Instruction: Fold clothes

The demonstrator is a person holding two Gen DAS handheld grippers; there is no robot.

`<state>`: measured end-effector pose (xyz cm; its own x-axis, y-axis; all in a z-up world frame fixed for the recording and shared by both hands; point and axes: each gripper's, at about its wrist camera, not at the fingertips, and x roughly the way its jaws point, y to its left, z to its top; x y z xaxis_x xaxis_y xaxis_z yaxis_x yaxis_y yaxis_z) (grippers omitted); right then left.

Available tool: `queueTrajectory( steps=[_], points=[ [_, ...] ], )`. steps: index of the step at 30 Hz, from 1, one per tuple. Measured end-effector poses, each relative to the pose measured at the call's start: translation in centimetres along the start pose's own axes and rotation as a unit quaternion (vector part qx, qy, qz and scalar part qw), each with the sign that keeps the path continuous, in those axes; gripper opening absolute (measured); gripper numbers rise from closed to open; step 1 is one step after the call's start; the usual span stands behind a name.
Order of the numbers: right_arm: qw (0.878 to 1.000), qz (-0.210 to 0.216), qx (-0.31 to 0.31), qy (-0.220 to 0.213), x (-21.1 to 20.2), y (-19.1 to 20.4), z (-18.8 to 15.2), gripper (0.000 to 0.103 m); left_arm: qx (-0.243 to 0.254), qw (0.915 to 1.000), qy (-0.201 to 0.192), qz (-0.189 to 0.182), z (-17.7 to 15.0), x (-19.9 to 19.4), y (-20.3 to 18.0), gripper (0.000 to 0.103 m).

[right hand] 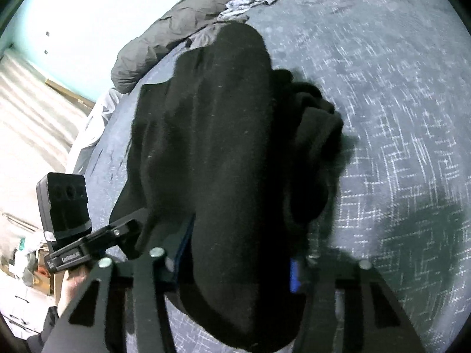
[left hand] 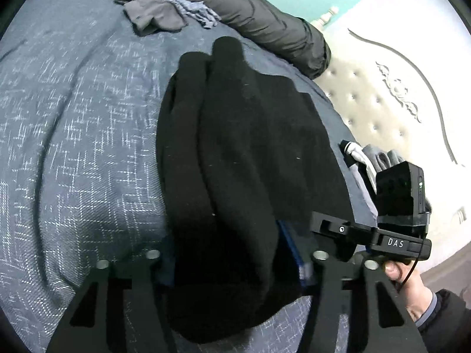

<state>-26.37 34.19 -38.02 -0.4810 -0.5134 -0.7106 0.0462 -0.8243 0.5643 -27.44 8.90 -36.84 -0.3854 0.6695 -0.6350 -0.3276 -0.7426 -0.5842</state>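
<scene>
I hold the black garment (left hand: 235,147) with both tools: the left gripper (left hand: 232,267) is clenched on its near edge, and the right gripper (right hand: 235,264) also bites the same cloth, which stretches away in front of the fingers over the bed cover (left hand: 73,147). The thick fabric may slip out or bunch if I pull unevenly, because the right side already looks crumpled. Far ahead lie a small pile of grey clothes (left hand: 164,14) and a dark duvet (left hand: 265,20); a padded headboard (left hand: 382,94) stands to my right.
</scene>
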Motion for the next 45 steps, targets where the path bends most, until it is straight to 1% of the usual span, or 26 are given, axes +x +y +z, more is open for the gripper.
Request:
queueTrajectory(
  steps=[1, 4, 10, 14, 17, 19, 24, 31, 35, 39, 45],
  points=[
    [1.0, -0.001, -0.004, -0.002, -0.1, 0.4, 0.1, 0.045, 0.004, 1.0, -0.002, 0.002, 0.0, -0.2, -0.2, 0.052],
    [1.0, -0.003, -0.016, -0.009, -0.5, 1.4, 0.3, 0.044, 0.013, 0.9998, -0.012, 0.006, 0.2, -0.9, -0.9, 0.047],
    [0.999, -0.006, -0.044, -0.019, -2.3, 2.9, 0.8, 0.042, 0.029, 0.9993, -0.024, 0.006, 1.0, -2.5, -3.1, 0.047],
    [0.998, -0.009, -0.059, -0.026, -3.9, 3.6, 1.0, 0.042, 0.046, 0.9984, -0.032, 0.012, 1.1, -3.5, -4.9, 0.047],
    [0.997, -0.014, -0.07, -0.032, -5.1, 4.4, 1.3, 0.042, 0.046, 0.9982, -0.038, 0.011, 1.3, -4.1, -6.2, 0.047],
    [0.996, -0.017, -0.074, -0.038, -6.4, 4.7, 1.5, 0.042, 0.055, 0.9976, -0.04, 0.013, 1.5, -4.4, -7.8, 0.047],
    [0.995, -0.018, -0.08, -0.054, -10.8, 5.0, 1.6, 0.042, 0.081, 0.9957, -0.044, 0.014, 2.6, -5.4, -12.7, 0.047],
    [0.992, -0.034, -0.09, -0.084, -19.3, 4.0, 1.6, 0.041, 0.119, 0.9917, -0.049, 0.0, 3.9, -5.4, -22.2, 0.047],
    [0.989, -0.053, -0.095, -0.102, -24.6, 2.5, 1.0, 0.042, 0.139, 0.9888, -0.052, -0.015, 4.4, -4.2, -28.0, 0.047],
    [0.986, -0.073, -0.099, -0.115, -29.5, 0.5, 0.6, 0.042, 0.154, 0.9863, -0.051, -0.03, 4.7, -2.5, -33.0, 0.047],
    [0.982, -0.094, -0.101, -0.129, -35.5, -2.9, 0.2, 0.042, 0.176, 0.9817, -0.049, -0.053, 5.1, 0.1, -40.5, 0.047]
  ],
)
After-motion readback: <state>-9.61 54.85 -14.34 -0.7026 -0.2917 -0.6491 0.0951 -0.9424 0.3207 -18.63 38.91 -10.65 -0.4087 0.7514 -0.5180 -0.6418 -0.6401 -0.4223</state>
